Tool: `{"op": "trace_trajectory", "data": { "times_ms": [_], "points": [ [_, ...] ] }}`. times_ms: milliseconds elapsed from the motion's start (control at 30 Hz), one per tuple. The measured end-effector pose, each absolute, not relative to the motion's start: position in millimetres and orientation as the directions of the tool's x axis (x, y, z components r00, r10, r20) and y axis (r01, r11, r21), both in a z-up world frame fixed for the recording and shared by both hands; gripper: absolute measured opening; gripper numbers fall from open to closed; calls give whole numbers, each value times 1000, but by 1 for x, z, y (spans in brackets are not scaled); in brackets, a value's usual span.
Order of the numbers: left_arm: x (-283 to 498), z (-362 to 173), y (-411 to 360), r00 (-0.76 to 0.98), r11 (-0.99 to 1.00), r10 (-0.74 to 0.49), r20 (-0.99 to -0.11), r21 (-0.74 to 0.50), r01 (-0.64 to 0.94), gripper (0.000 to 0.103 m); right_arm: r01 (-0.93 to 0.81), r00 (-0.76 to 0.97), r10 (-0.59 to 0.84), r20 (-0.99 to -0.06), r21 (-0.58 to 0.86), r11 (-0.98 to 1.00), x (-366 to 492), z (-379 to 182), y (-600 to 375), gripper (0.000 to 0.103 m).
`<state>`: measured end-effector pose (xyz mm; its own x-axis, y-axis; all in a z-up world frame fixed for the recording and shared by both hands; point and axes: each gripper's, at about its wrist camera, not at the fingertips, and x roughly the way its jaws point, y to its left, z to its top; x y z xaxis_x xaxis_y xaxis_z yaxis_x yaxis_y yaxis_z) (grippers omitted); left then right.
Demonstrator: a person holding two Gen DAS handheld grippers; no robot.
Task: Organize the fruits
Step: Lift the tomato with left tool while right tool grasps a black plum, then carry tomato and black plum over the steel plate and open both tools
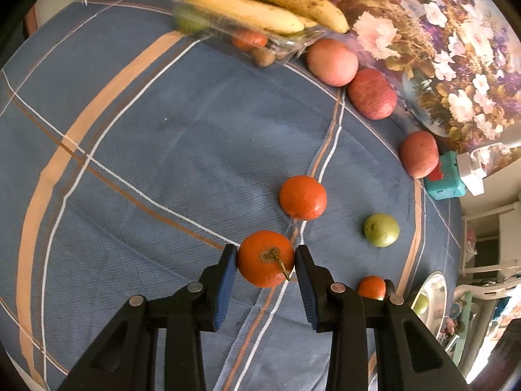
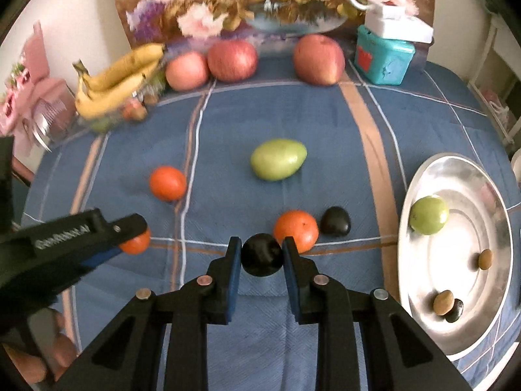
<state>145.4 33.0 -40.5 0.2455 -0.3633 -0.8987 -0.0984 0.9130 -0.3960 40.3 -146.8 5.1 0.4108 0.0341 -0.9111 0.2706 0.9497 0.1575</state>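
Note:
My left gripper (image 1: 266, 254) is shut on an orange tangerine (image 1: 265, 259) with a short stem, held over the blue checked cloth (image 1: 146, 163). In the right wrist view my right gripper (image 2: 261, 244) is shut on a dark round plum (image 2: 262, 254), lifted just above the cloth. Behind it lie another tangerine (image 2: 296, 229) and a second dark plum (image 2: 335, 221). To the right a metal plate (image 2: 423, 176) holds a green fruit (image 2: 428, 214) and three small fruits. The left gripper (image 2: 130, 231) shows at the left with its tangerine.
A green oval fruit (image 2: 278, 159) and a loose tangerine (image 2: 167, 183) lie mid-table. Three red apples (image 2: 232, 60) line the back by a floral picture (image 2: 244, 0). Bananas (image 2: 114, 81) rest on a clear tray at back left; a teal box (image 2: 384, 57) stands back right.

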Motion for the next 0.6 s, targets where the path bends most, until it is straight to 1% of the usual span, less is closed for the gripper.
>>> {"op": "trace_trajectory", "data": {
  "times_ms": [233,333,467,600],
  "points": [
    [141,-32,15,258,918,-364,-895,-391,-63,39,285,433,38,-900,177,942,34,15,-165,26],
    [137,-27,-1,260,924,-361,-896,-381,-33,39,300,443,19,-896,168,939,32,15,-180,26],
    [128,-20,-33,252,925,-375,-892,-379,33,39,348,444,-25,-896,146,926,23,16,-212,27],
    [114,-12,-74,247,928,-370,-895,-347,133,39,433,426,-85,-901,121,893,9,14,-252,27]
  ]
}}
